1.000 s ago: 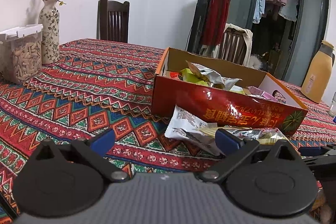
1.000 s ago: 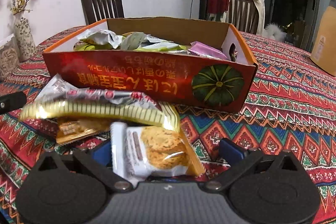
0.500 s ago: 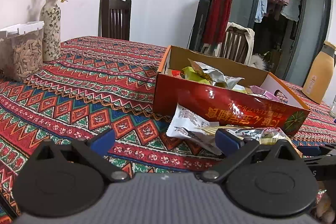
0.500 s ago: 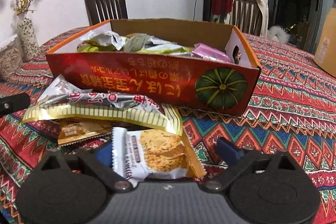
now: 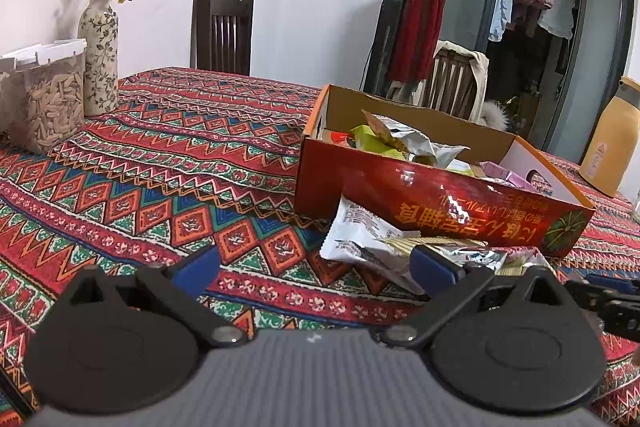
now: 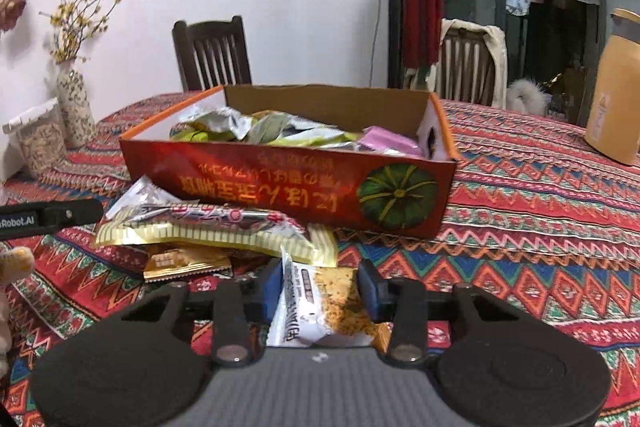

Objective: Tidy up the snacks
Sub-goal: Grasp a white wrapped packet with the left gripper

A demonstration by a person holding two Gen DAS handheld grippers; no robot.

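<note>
Snacks are split between a shallow cardboard box [image 6: 288,183] and a loose heap just in front of its near wall. The box is red on the outside with an orange rim, upside-down gold lettering and a green pumpkin printed at its right end; inside, crumpled silver, yellow-green and pink wrappers [image 6: 280,131] are piled. It stands on a table [image 6: 540,219] covered by a red, blue and green zigzag cloth.

In the right wrist view, a cracker packet [image 6: 320,303] with a white end and a clear window showing golden, speckled biscuit is seen between the blue pads of the right claw [image 6: 321,285]. The jaws are closing on it, and both pads are pressed against its sides, slightly bulging the wrapper. Just beyond it lie a long pale-yellow striped packet [image 6: 216,233], a silver and red packet [image 6: 208,215] on top of that, and a small gold sachet [image 6: 186,263] beside them.

The left claw [image 5: 316,269] is held wide open, nothing between its pads, above bare cloth to the left of the heap. A white and silver packet [image 5: 360,231] is seen touching the box's near wall.
</note>
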